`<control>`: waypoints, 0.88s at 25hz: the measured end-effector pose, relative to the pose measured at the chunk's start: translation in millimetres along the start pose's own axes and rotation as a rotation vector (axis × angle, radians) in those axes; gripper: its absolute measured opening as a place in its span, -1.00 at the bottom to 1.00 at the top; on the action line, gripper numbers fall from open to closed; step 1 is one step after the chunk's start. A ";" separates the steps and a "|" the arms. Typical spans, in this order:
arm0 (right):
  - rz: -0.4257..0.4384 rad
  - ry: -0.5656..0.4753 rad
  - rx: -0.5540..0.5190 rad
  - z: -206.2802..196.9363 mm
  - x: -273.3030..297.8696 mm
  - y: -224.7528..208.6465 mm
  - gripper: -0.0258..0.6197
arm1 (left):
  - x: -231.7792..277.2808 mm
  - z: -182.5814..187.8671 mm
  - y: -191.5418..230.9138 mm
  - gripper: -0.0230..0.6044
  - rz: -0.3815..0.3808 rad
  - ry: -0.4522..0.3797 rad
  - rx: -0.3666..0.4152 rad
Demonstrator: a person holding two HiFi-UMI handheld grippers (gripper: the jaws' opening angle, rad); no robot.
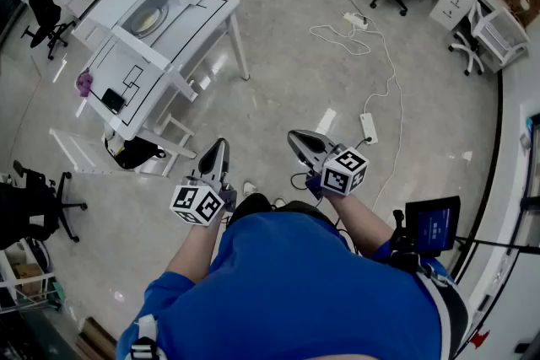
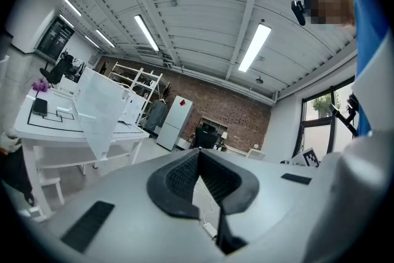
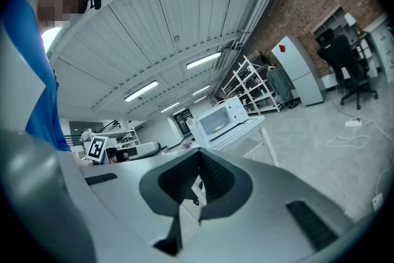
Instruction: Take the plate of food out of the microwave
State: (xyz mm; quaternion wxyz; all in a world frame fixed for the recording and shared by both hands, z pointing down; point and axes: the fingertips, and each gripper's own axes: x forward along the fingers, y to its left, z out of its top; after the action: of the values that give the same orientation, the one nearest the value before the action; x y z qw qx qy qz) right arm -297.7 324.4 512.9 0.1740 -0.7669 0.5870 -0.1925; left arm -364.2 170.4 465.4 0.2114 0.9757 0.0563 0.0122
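Two grippers, left gripper and right gripper, jaws closed empty, one microwave, one table.

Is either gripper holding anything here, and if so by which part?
Nothing is held: the left gripper and the right gripper are both shut and empty.

Microwave: one, at 11 o'clock. White table beneath it: one. Grippers: two, left gripper and right gripper. Floor power strips, 1 o'clock: two, near power strip and far power strip.
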 end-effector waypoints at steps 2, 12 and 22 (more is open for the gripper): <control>-0.010 -0.007 0.003 4.9 1.9 -9.4 -0.94 | 13.1 1.3 -0.1 -0.89 -0.011 0.002 0.003; -0.091 -0.024 0.011 32.4 31.0 -70.9 -0.94 | 105.4 5.9 17.4 -0.89 -0.094 0.035 -0.011; -0.144 -0.027 0.003 84.5 96.0 -137.7 -0.94 | 214.3 21.7 46.5 -0.89 -0.195 0.078 -0.025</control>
State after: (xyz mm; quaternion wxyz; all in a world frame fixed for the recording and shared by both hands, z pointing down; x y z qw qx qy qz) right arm -118.0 269.5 516.3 0.1688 -0.8093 0.5277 -0.1951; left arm -145.4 144.1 465.0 0.2212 0.9617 0.1590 0.0301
